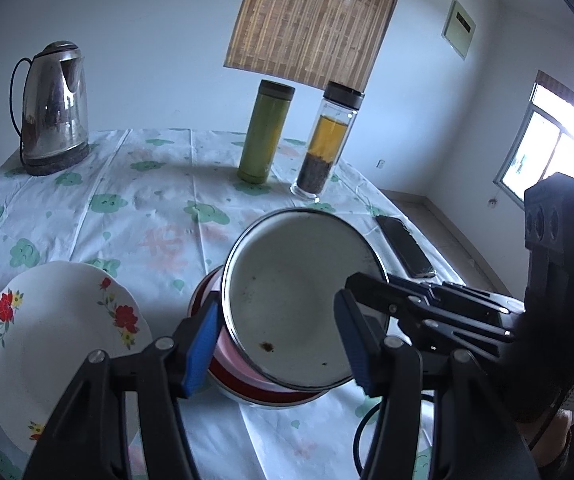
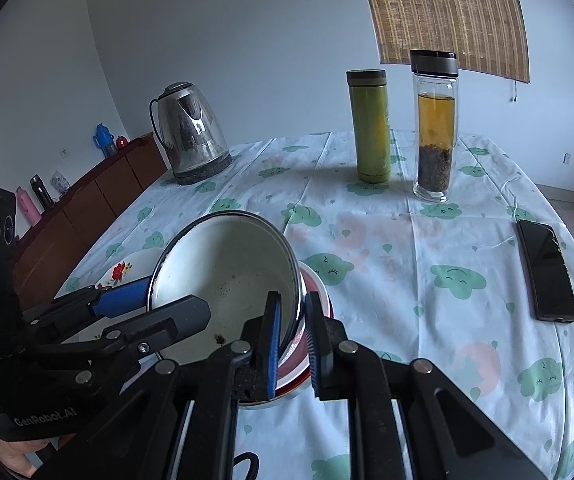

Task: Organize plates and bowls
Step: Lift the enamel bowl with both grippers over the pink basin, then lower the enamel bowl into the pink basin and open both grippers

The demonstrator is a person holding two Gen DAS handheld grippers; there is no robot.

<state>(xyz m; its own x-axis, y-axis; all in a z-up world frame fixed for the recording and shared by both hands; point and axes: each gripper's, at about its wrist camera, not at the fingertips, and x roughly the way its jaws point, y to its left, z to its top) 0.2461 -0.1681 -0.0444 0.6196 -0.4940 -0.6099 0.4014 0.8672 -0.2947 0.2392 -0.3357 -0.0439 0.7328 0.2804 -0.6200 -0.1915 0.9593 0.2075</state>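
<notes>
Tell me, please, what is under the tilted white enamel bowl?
A red-and-pink bowl sits beneath the white enamel bowl, showing only its rim and side. Its inside is covered, so any contents cannot be seen.

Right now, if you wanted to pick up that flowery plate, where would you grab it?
Probably its thin scalloped rim. The flowery plate lies flat on the tablecloth, left of the stacked bowls, so come from its free left or near edge, one finger above, one below.
</notes>
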